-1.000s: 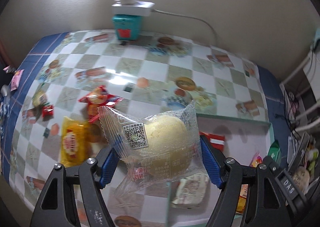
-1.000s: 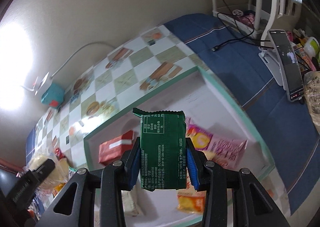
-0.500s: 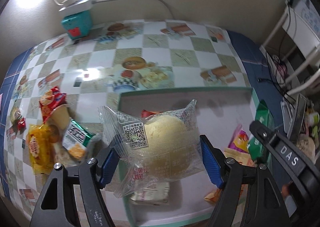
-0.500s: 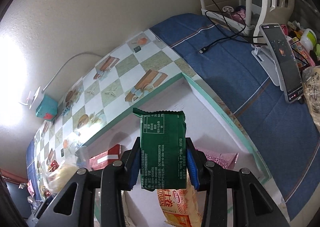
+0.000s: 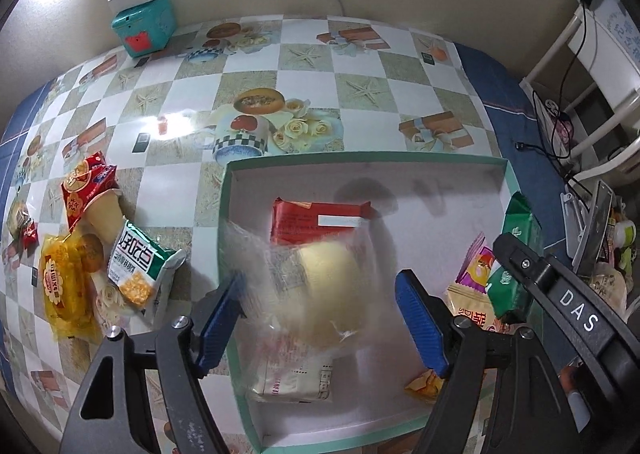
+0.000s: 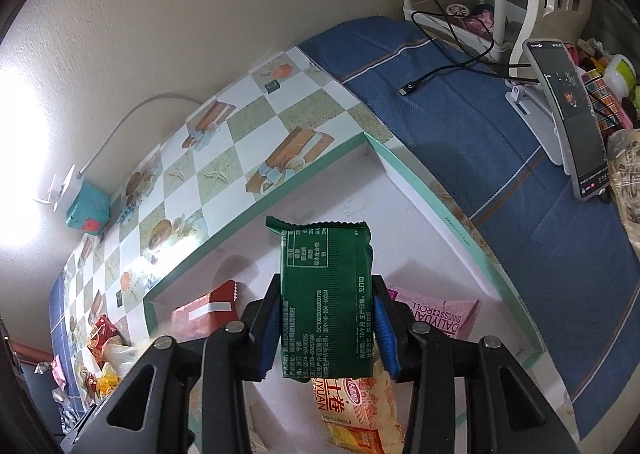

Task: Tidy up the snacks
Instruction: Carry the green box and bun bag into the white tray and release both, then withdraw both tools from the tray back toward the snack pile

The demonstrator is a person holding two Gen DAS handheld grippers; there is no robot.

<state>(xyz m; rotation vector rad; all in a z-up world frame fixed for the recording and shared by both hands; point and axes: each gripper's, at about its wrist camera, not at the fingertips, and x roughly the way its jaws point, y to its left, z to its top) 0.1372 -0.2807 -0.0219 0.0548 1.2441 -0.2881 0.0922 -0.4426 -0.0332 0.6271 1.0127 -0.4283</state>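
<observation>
The left hand-held gripper (image 5: 320,310) stands released, its blue pads spread wide over the green-rimmed white box (image 5: 400,162). Between the pads, touching neither as far as the blur lets one judge, is the clear-wrapped yellow bun (image 5: 324,286), smeared by motion above the box floor. Only the left wrist view shows this bun. It also shows a red packet (image 5: 320,220) lying flat in the box beyond the bun, a pale packet (image 5: 296,378) at the box's near edge, and a cluster of loose snacks on the checked desk (image 5: 360,94) left of the box: a green-and-white cracker bag (image 5: 138,266), a yellow wrapped cake (image 5: 60,286) and a red pouch (image 5: 84,186).

The right hand-held gripper (image 6: 326,328) is clenched on a dark green packet (image 6: 326,294), held upright above the box interior. This view alone shows the printed back of that packet, a pink Swiss-roll packet (image 6: 436,320) just behind it on the box floor, and an orange packet (image 6: 356,410) underneath. It also shows a phone on a stand (image 6: 572,114) on the blue cloth to the right. A teal box with a lamp base (image 5: 144,24) sits at the wall in both views.
</observation>
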